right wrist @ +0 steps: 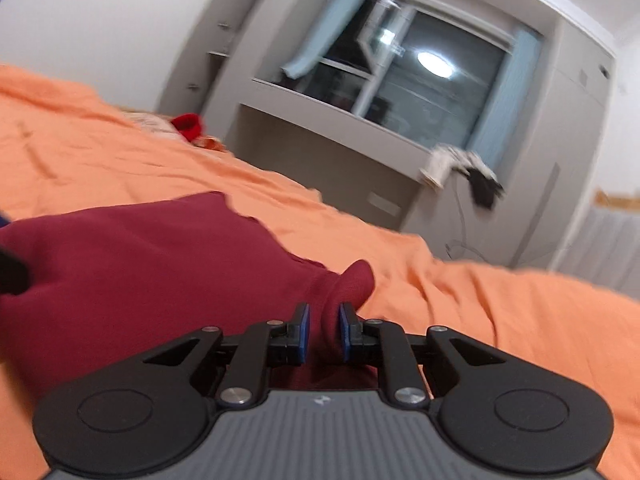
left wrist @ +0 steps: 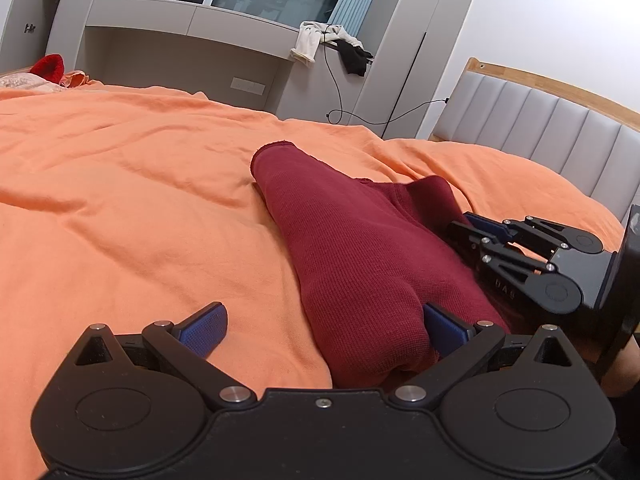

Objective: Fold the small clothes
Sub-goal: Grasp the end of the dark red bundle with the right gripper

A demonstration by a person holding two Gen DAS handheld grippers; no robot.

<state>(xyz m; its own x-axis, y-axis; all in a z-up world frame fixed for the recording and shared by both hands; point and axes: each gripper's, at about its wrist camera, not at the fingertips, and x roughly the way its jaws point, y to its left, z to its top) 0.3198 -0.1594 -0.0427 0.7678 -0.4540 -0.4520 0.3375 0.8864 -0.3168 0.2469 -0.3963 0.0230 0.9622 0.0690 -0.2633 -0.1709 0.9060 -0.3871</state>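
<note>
A dark red knit garment [left wrist: 360, 248] lies bunched lengthwise on the orange bed cover [left wrist: 120, 200]. My left gripper [left wrist: 324, 330] is open at the garment's near end. Its right blue pad [left wrist: 444, 332] rests against the cloth, while the left pad [left wrist: 204, 328] sits apart over the bed cover. My right gripper [left wrist: 470, 232] comes in from the right at the garment's side edge. In the right wrist view, the right gripper [right wrist: 324, 328] is shut on a raised fold of the dark red garment [right wrist: 140, 260], which spreads away to the left.
A grey padded headboard [left wrist: 540, 128] with a wooden rim stands at the right. White and black clothes [left wrist: 332, 46] hang off the window ledge, with a cable [left wrist: 340, 92] below. A red item [left wrist: 50, 66] lies at the bed's far left.
</note>
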